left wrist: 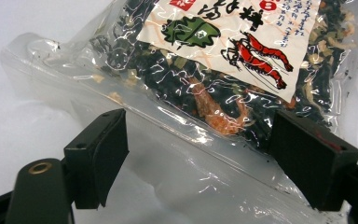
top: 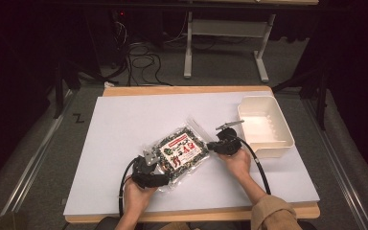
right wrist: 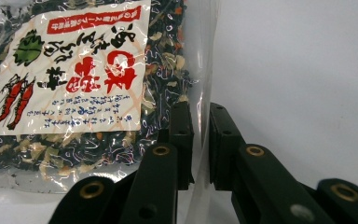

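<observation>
Dark floor and tangled cables are surrounding the table, whose white top is sitting on a wooden edge, with a white metal frame standing beyond it. I am watching a clear plastic bag of dark dried mix, lying tilted near the middle of the table, slightly toward my side, its printed label showing red characters, a green leaf and red shrimp. My left gripper is sitting at the bag's near left end, and in the left gripper view I am seeing its jaws standing wide apart, with the bag's clear, empty sealed edge lying between them and neither jaw pressing on it. My right gripper is working at the bag's right end; in the right gripper view its jaws are standing narrow, pinching the thin clear strip along the bag's side, with only a slim gap showing. An empty white plastic bin is resting at the right side of the table, just beside my right hand. My left hand is gripping its tool from below.
</observation>
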The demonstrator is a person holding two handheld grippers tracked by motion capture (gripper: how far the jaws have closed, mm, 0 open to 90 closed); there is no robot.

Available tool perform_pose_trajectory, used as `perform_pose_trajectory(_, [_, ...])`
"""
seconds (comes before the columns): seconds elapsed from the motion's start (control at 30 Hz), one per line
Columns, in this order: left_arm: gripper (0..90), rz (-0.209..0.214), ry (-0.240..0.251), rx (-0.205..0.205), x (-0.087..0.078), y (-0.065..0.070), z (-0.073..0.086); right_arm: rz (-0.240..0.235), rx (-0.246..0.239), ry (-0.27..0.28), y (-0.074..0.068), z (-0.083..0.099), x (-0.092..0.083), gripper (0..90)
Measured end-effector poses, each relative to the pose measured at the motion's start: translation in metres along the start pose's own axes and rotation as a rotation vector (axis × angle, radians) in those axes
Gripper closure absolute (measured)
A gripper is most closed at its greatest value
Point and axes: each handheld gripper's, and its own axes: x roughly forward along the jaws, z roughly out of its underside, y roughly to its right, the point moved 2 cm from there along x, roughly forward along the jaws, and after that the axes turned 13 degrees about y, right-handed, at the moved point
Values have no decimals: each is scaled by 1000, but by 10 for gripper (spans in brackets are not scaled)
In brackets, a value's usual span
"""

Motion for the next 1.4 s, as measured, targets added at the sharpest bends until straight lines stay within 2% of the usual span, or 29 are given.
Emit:
perform_pose_trajectory(0.1, [200, 4, 1, -10, 0, -1, 0, 14, -11, 17, 2, -2, -3, 899])
perform_pose_trajectory(0.23, [222, -24, 22, 40, -2, 5, 0, 15, -31, 17, 2, -3, -4, 900])
perform_pose_trajectory(0.33, [235, -18, 21, 33, -3, 5, 0, 16, -38, 24, 1, -4, -7, 900])
perform_pose_trajectory(0.4, [238, 34, 15, -12, -2, 3, 1, 18, -51, 46, 0, -9, -13, 900])
perform_pose_trajectory(0.47, [230, 38, 20, -19, -2, 1, 1, 6, -41, 68, 0, -15, -18, 900])
perform_pose_trajectory(0.53, [224, 51, 32, -39, -4, 0, 0, 5, -56, 99, -2, -21, -24, 900])
perform_pose_trajectory(0.6, [224, 57, 42, -37, -4, 1, -1, 10, -78, 102, -5, -29, -30, 900])
perform_pose_trajectory(0.7, [224, 55, 28, -14, -3, 3, -1, 29, -124, 125, -7, -45, -44, 900])
perform_pose_trajectory(0.73, [225, 55, 28, -14, -3, 3, -1, 29, -124, 125, -7, -45, -44, 900])
perform_pose_trajectory(0.8, [230, 47, 38, 7, -6, 5, 0, 32, -146, 160, -7, -56, -57, 900])
perform_pose_trajectory(0.83, [231, 53, 43, 0, -7, 6, 0, 31, -149, 166, -7, -58, -60, 900])
perform_pose_trajectory(0.97, [234, 52, 60, 1, -8, 5, -2, 43, -180, 162, -8, -67, -69, 900])
perform_pose_trajectory(1.03, [234, 49, 45, -1, -7, 5, -1, 71, -236, 162, -12, -80, -83, 900])
perform_pose_trajectory(1.07, [234, 50, 41, 2, -7, 5, 0, 71, -236, 162, -12, -80, -83, 900])
perform_pose_trajectory(1.1, [233, 53, 41, 3, -7, 6, 0, 66, -252, 181, -12, -87, -92, 900])
perform_pose_trajectory(1.2, [229, 56, 49, 5, -7, 5, -1, 76, -247, 182, -12, -95, -101, 899])
perform_pose_trajectory(1.23, [229, 58, 48, -8, -8, 5, -1, 76, -247, 182, -12, -95, -101, 899])
perform_pose_trajectory(1.33, [228, 55, 41, -16, -7, 3, 0, 83, -268, 156, -15, -102, -108, 900])
perform_pose_trajectory(1.4, [226, 56, 36, -8, -6, 5, 0, 82, -277, 163, -16, -104, -111, 900])
